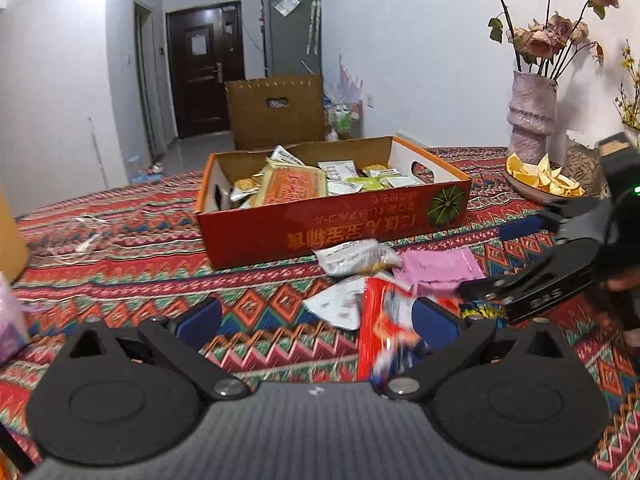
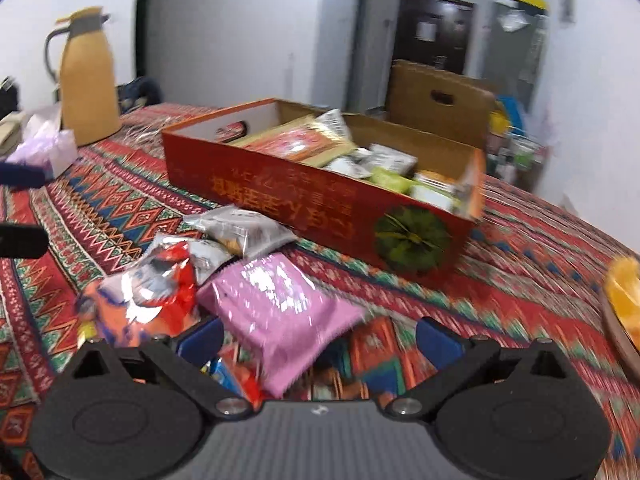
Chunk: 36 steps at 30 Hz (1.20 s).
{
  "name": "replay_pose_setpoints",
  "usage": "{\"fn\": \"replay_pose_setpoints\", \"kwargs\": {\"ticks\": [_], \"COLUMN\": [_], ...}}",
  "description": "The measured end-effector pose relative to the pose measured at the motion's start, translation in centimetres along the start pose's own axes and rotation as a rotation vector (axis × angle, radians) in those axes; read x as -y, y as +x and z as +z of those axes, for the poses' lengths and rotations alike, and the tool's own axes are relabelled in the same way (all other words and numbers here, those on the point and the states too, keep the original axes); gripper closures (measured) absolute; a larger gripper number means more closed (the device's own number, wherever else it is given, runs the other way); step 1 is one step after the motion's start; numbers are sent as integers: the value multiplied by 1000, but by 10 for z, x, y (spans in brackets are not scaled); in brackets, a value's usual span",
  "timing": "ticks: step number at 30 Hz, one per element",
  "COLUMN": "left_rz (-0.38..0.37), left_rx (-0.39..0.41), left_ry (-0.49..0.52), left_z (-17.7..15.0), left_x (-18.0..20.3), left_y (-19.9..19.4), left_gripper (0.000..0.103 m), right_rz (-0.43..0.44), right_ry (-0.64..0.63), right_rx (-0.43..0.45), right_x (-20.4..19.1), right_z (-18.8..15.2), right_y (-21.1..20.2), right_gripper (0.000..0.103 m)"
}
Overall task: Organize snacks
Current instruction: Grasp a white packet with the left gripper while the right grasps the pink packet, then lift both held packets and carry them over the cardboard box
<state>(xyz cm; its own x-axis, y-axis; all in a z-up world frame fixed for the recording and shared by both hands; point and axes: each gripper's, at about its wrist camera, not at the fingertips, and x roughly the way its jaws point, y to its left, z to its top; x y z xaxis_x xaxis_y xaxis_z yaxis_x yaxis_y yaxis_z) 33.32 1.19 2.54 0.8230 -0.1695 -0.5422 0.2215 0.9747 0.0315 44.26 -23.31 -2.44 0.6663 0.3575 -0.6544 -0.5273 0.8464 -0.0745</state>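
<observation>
Loose snack packets [image 1: 384,276] before box [image 1: 332,216]; vase [image 1: 530,116] right.

Red box [image 1: 332,216] mid-frame, open, packed with packets; loose pink packet [image 2: 276,304], red packet [image 2: 160,300] and silver packet [image 2: 244,232] heaped just below it.

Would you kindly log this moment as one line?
left gripper: open, empty | right gripper: open over pink packet | red box: part-filled | loose snacks on table

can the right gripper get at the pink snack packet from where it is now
Probably yes. The right gripper is open, and the pink packet lies on top of the pile, its near end between the fingers with nothing covering it. The red packet beside it crowds the left finger slightly.
</observation>
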Motion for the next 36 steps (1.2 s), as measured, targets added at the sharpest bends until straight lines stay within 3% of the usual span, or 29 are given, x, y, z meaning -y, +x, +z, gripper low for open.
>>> {"fn": "replay_pose_setpoints", "kwargs": {"ticks": [5, 9, 15, 17, 19, 22, 23, 25, 28, 31, 36], "left_rz": [-87, -65, -7, -10, 16, 8, 13, 27, -12, 17, 5], "left_rx": [-102, -153, -183, -194, -228, -226, -222, -201, -203, -176, -70], "left_ry": [-64, -94, -65, -22, 11, -18, -23, 23, 23, 33, -6], "left_z": [25, 44, 54, 53, 51, 50, 50, 50, 49, 48, 51], "left_x": [-6, 0, 25, 35, 43, 40, 39, 42, 43, 44, 36], "left_y": [55, 107, 157, 168, 175, 175, 174, 169, 159, 140, 70], "left_gripper": [0, 0, 7, 8, 17, 28, 43, 89, 90, 91, 91], "right_rz": [69, 152, -24, -41, -47, -58, -59, -58, -50, -60, -88], "right_ry": [-56, 6, 47, 94, 127, 168, 177, 179, 171, 168, 193], "right_rx": [-45, 0, 5, 19, 40, 71, 77, 87, 111, 131, 160], "right_x": [3, 10, 27, 39, 47, 54, 55, 54, 48, 38, 18], "right_z": [14, 13, -4, -14, -22, -28, -28, -25, -26, -27, -43], "right_y": [38, 38, 10, -3, -14, -23, -25, -24, -33, -42, -79], "right_gripper": [5, 41, 42, 42, 42, 42, 42, 42, 42, 42, 42]}}
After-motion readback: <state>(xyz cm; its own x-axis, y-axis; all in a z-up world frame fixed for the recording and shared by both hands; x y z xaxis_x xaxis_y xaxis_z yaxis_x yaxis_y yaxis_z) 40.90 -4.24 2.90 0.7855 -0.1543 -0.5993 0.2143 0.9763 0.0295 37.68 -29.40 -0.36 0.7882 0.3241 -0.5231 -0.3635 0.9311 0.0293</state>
